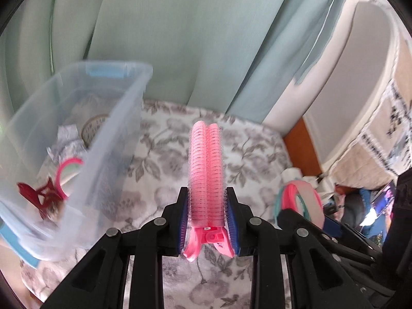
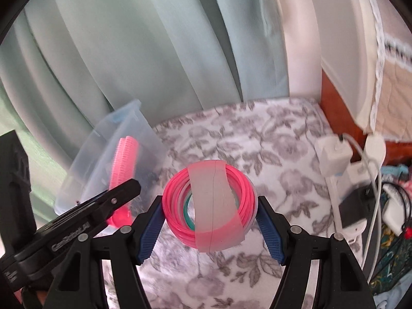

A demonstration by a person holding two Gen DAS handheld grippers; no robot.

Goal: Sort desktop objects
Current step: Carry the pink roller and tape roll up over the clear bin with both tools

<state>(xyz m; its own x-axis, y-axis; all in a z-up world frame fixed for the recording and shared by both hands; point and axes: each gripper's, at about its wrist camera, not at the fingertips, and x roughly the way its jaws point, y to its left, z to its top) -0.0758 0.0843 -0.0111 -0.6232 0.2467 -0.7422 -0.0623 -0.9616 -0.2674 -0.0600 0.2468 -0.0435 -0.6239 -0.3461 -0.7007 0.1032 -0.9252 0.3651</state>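
Left gripper (image 1: 206, 207) clenched on pink roller hair clip (image 1: 206, 172), clip sticking out past its fingertips, held above floral cloth (image 1: 257, 149). Clear bin (image 1: 77, 134) off to its left, red claw clip (image 1: 41, 198) inside. Right gripper (image 2: 209, 212) grasps taped bundle of pink bands (image 2: 209, 203) between blue pads (image 2: 150, 231); white charger (image 2: 333, 158) to its right.

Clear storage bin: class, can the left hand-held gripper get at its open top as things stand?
Probably yes: the left hand-held gripper, shut on the pink roller clip, sits beside the clear bin, nothing between them.
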